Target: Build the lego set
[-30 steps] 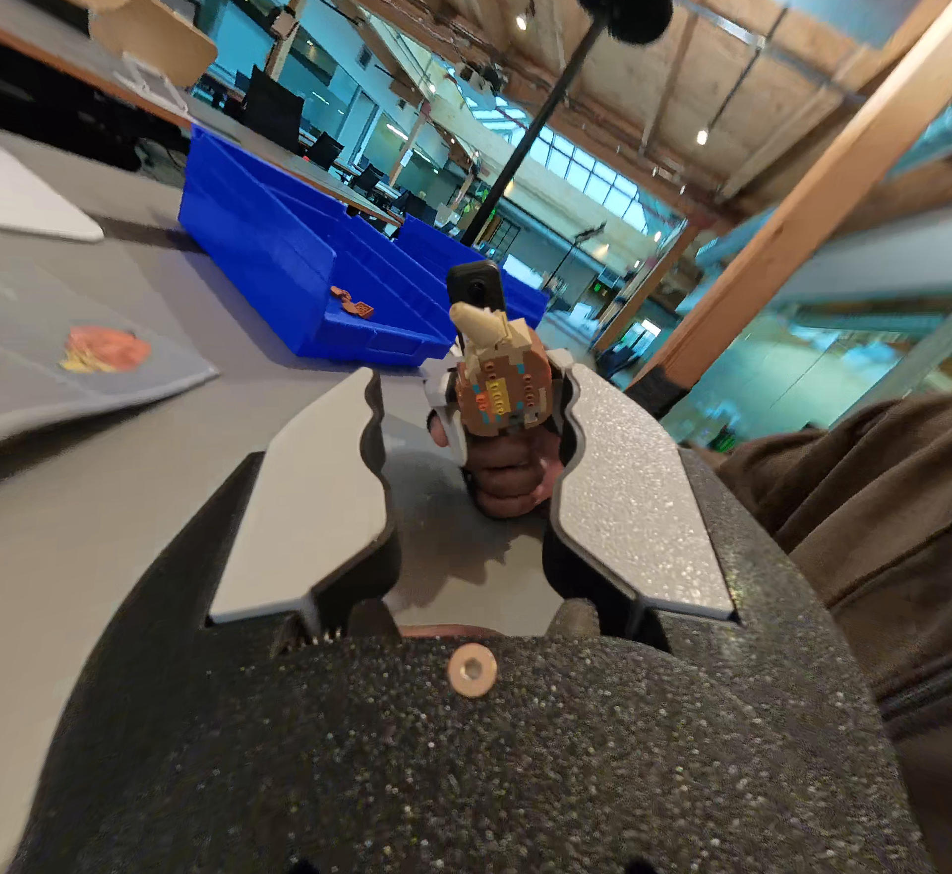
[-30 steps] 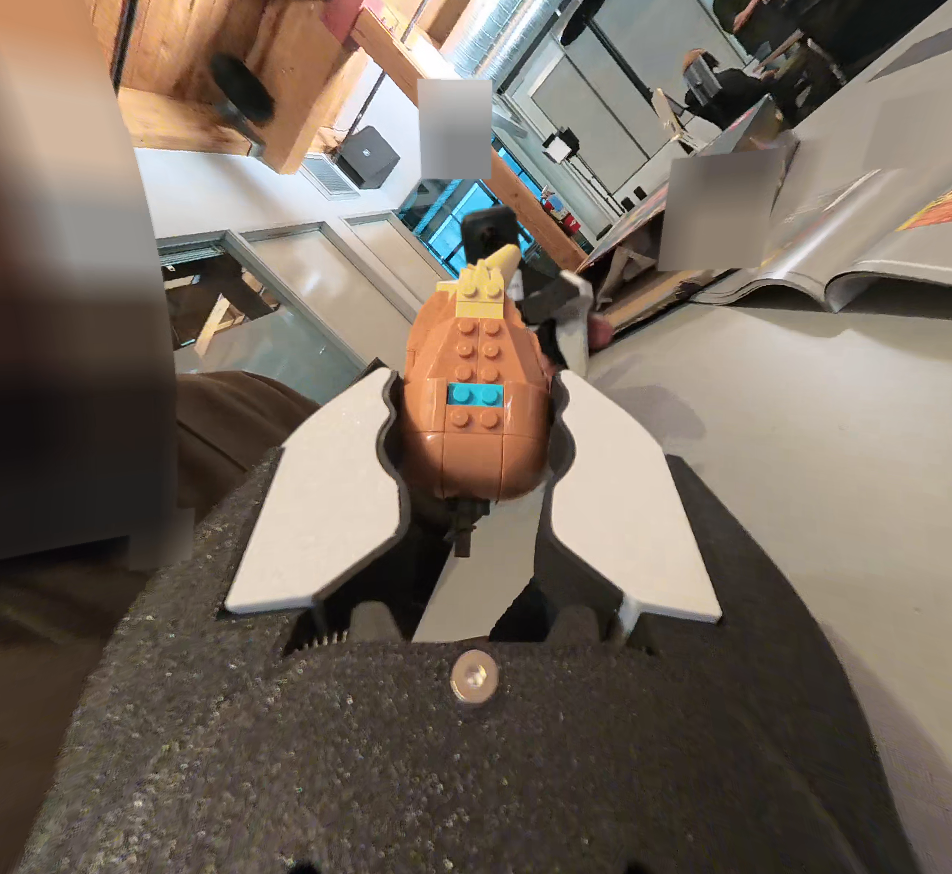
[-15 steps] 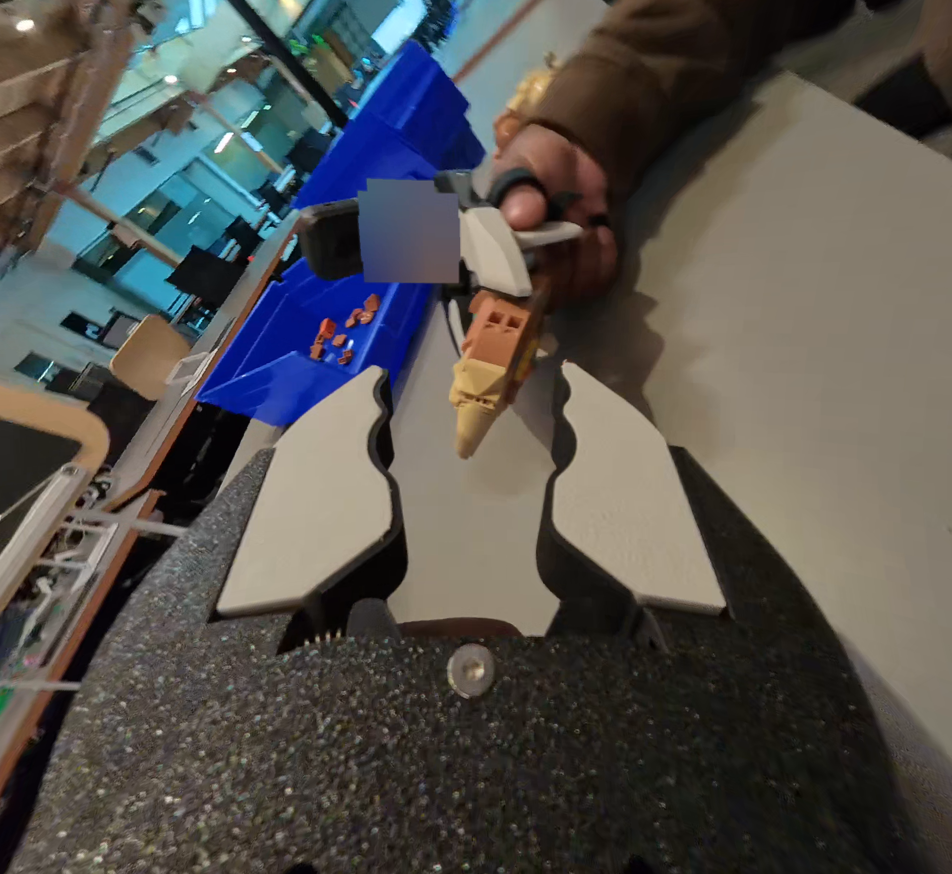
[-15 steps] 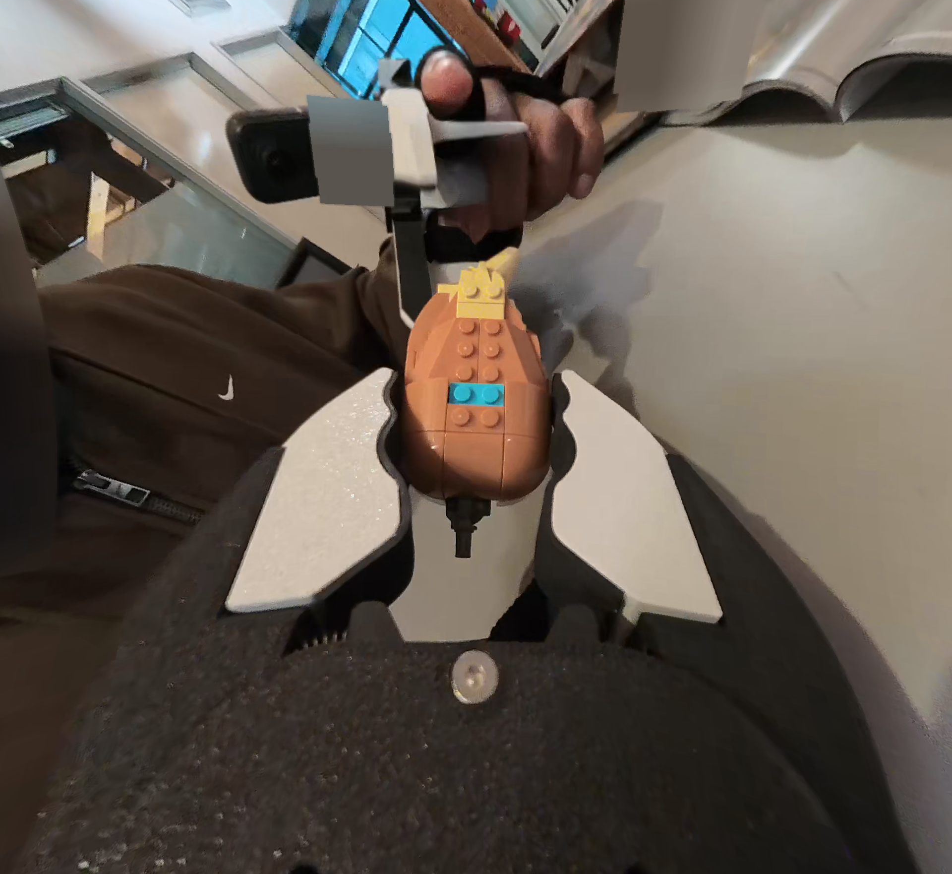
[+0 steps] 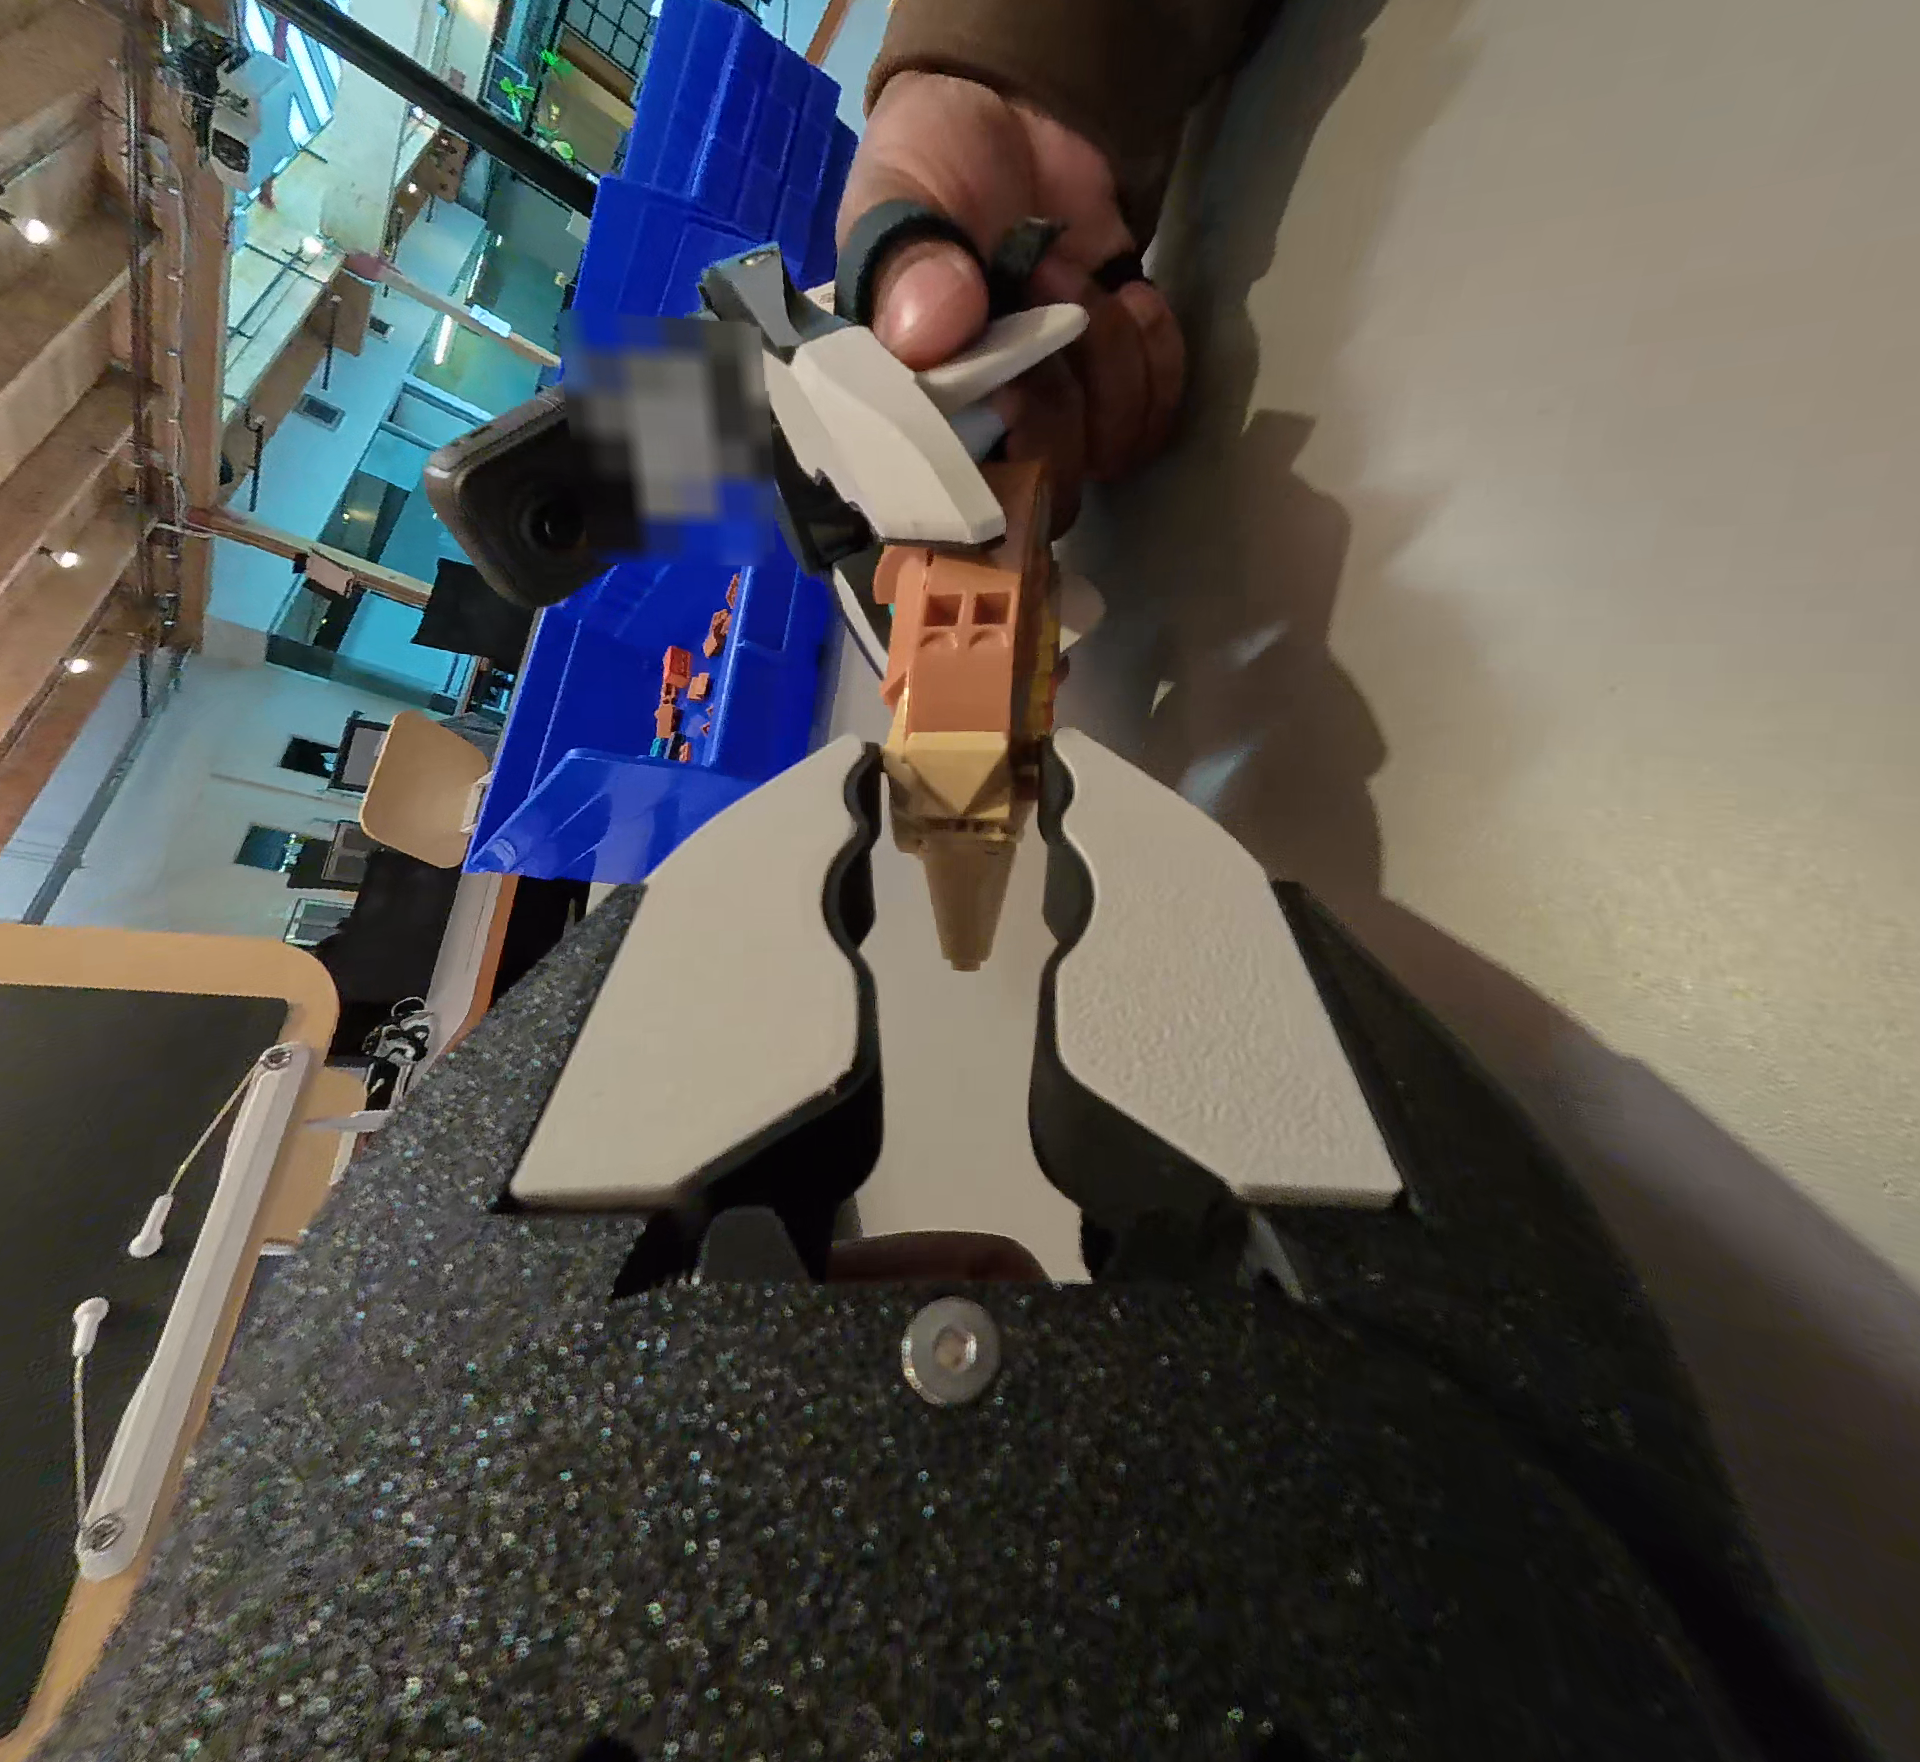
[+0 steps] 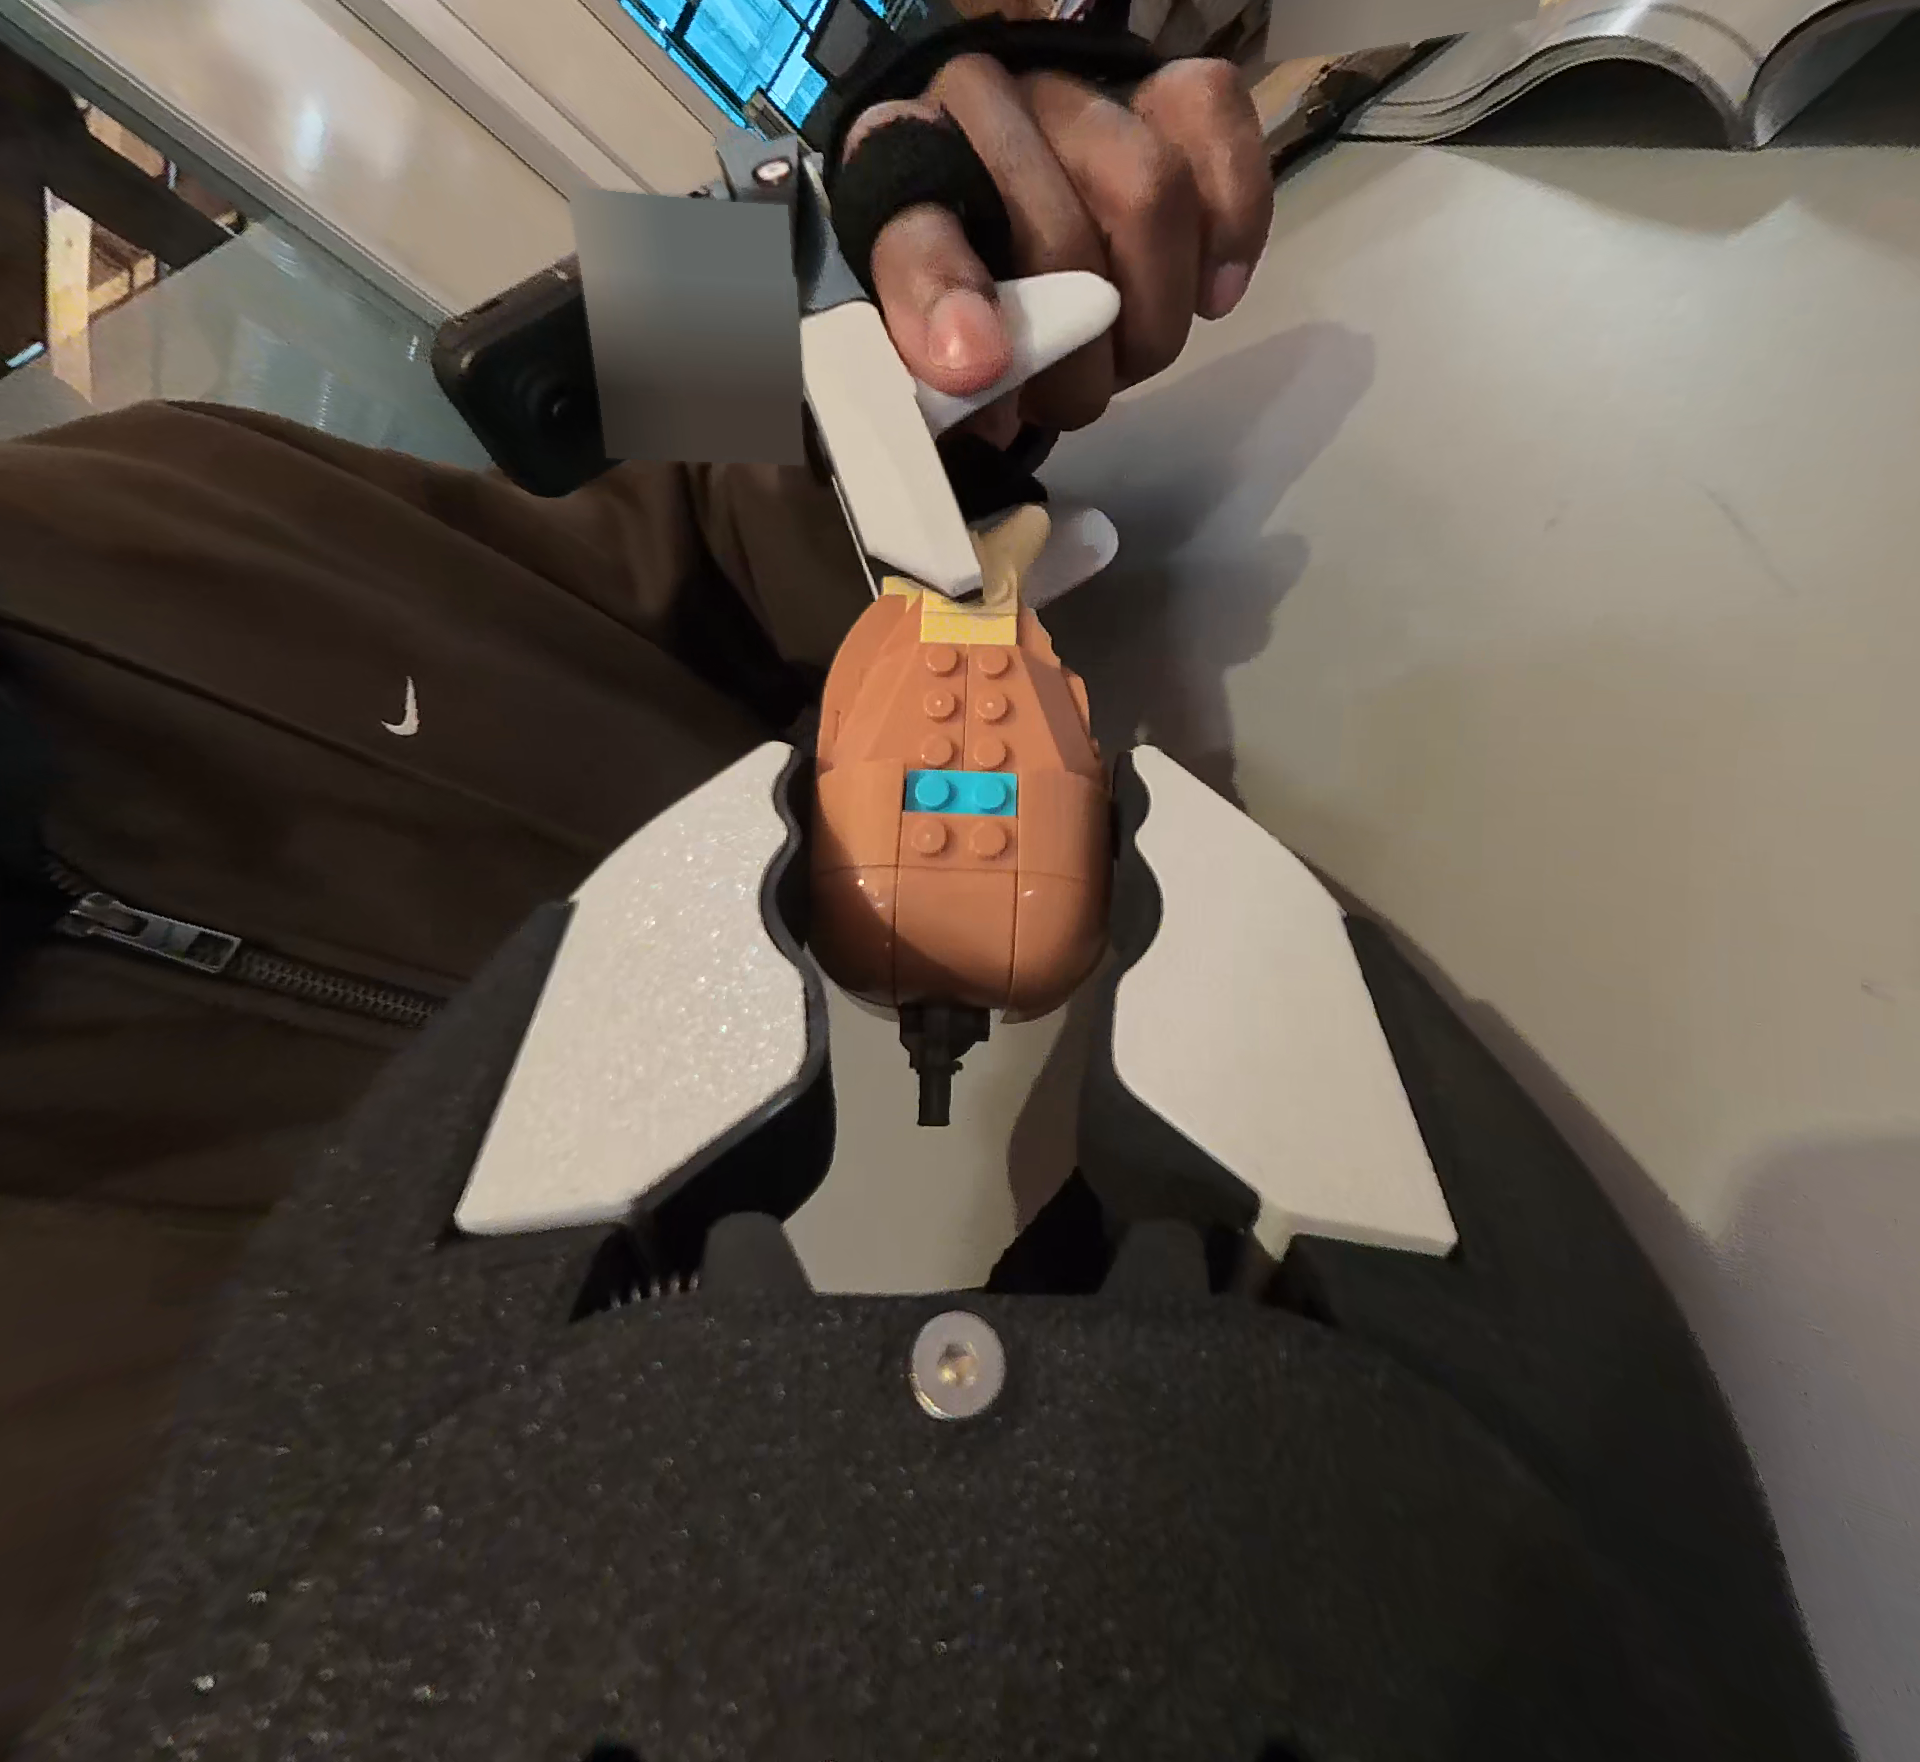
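Note:
My right gripper (image 6: 961,767) is shut on the rounded brown Lego model (image 6: 956,860), which has a turquoise plate on top and a black pin at its near end. The model is held above the grey table (image 6: 1610,569). My left gripper (image 5: 956,762) has its jaws narrowed onto the model's tan pointed end (image 5: 961,881) and seems to pinch it. In the right wrist view the left gripper (image 6: 1013,559) sits on that tan end. In the left wrist view the right gripper (image 5: 982,559) holds the brown body (image 5: 951,663).
Blue bins (image 5: 623,808) holding small brown pieces (image 5: 686,673) stand along the table's far edge. An open booklet (image 6: 1662,50) lies on the table. A person's brown jacket (image 6: 312,673) fills the left of the right wrist view.
The left gripper has swung round, come up to the model and narrowed its jaws onto the tan tip. The right gripper keeps its hold on the brown body.

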{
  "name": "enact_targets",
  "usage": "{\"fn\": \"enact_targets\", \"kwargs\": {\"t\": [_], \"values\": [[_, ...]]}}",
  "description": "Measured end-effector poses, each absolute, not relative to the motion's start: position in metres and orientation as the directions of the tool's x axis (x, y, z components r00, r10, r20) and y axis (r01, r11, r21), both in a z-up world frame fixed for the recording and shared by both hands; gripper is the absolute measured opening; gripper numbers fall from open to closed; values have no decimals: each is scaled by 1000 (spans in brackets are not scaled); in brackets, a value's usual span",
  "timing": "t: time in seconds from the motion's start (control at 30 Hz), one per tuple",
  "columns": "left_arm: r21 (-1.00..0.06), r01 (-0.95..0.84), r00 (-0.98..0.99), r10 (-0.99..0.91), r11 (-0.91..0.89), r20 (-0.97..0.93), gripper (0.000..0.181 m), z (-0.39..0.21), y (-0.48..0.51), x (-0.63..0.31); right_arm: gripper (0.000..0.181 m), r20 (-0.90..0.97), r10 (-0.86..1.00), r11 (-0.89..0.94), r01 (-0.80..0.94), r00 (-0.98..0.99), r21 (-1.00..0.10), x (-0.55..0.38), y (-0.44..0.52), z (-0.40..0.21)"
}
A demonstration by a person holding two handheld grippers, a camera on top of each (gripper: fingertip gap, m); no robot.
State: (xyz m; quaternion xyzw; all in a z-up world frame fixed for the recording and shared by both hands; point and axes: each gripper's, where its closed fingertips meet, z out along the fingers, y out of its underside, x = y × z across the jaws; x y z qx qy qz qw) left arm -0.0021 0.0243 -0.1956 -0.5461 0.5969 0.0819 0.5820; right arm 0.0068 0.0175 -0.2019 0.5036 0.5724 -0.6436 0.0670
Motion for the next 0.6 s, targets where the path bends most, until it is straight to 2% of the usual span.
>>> {"fn": "enact_targets", "kwargs": {"t": [0.33, 0.53, 0.6], "values": [[-500, -774, 256, -530, 388, -809, 28, -200, 27, -3, 56, -701, 533, -311, 661, -473, -682, 5, 20, -206], [-450, -803, 260, -449, 392, -855, 30, -201, 33, -6, 56, -654, 591, -286, 636, -472, -717, 3, 27, -208], [-442, -818, 256, -457, 367, -852, 53, -208, 35, -9, 56, -616, 631, -247, 631, -471, -735, 3, 31, -211]]}}
